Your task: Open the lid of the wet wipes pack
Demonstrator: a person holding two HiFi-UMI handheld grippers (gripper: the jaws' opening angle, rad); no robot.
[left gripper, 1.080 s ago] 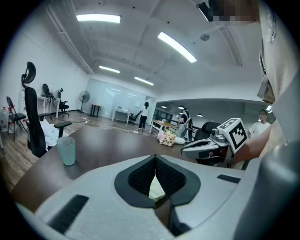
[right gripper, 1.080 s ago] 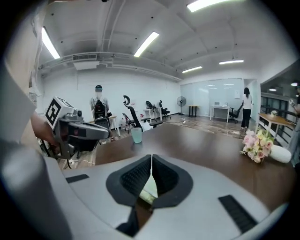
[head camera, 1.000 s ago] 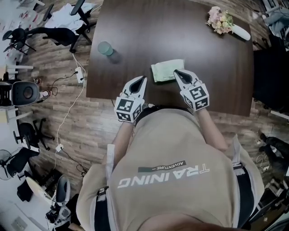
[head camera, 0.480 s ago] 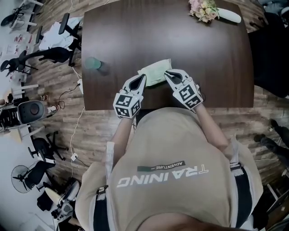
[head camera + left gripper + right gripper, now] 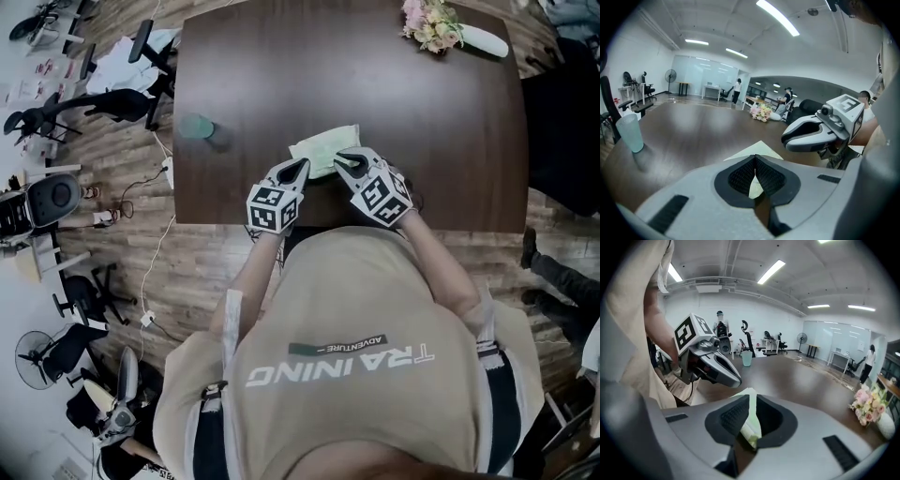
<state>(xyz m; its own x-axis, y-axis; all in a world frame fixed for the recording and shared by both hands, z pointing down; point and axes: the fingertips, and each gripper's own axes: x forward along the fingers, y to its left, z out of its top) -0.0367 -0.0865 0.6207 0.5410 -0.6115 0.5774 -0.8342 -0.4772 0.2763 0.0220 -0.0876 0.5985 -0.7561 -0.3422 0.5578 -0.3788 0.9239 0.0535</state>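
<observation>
Wipes are lying in their pale green pack (image 5: 323, 148), flat on the table (image 5: 281, 75) near its front edge and straight ahead of the person, so both tools are reaching it without a stretch. The right gripper (image 5: 347, 162) is sitting at the pack's near right corner. Its own view is showing the jaws drawn in on a thin pale strip of the pack between the pads. This is looking like a pinch on the edge or on the lid's tab, though which one cannot be told. The left gripper (image 5: 299, 169) is sitting at the near left corner with its jaws together and nothing between them, the pack showing just beyond the tips. It is probably being placed there to press down and stop the light pack lifting or sliding during the peel. The lid is not looking raised yet. A cup (image 5: 197, 127) and flowers (image 5: 429, 22) are standing well apart from the work, out of the way.
</observation>
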